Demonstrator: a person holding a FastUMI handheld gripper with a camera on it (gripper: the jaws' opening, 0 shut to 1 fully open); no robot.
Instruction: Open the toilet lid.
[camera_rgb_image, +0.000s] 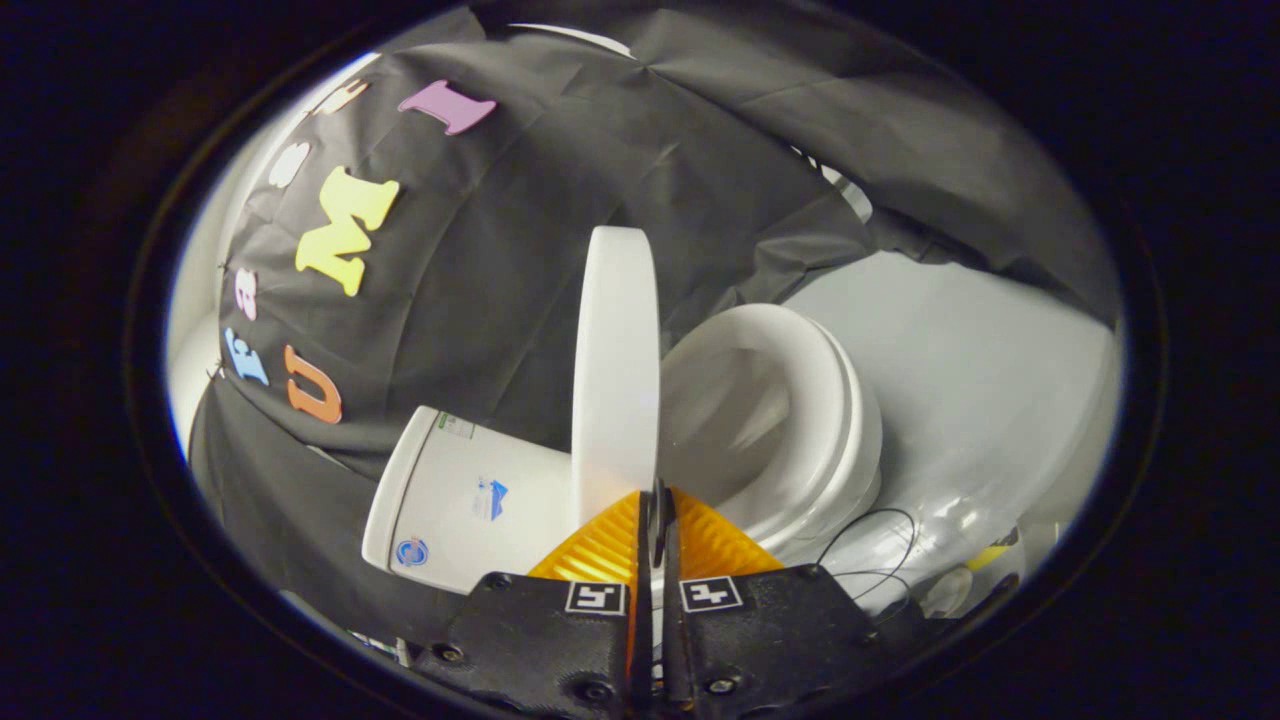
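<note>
A: In the gripper view, the gripper has its fingers drawn almost together, pinching the edge of the lid. Both seem to press on it, one from either side.

B: And where is the lid relative to the bowl?

A: Raised off it, standing edge-on between the bowl and the tank. The seat ring lies bare on the bowl side; the tank sits on the lid's other side.

B: Which way does the lid point?

A: Its long axis runs from the fingers straight away toward the black cloth beyond the bowl. Its underside faces the bowl, its top faces the tank. The whole scene is rolled sideways in this view, so I judge the lid near upright, not yet leaning on the tank.

B: What could go wrong?

A: The grip is a thin pinch on a smooth rim. If it slips, or lets go before the lid rests against the tank, the lid may drop back and slam on the seat. Pushing too hard the other way would knock it into the tank.
</note>
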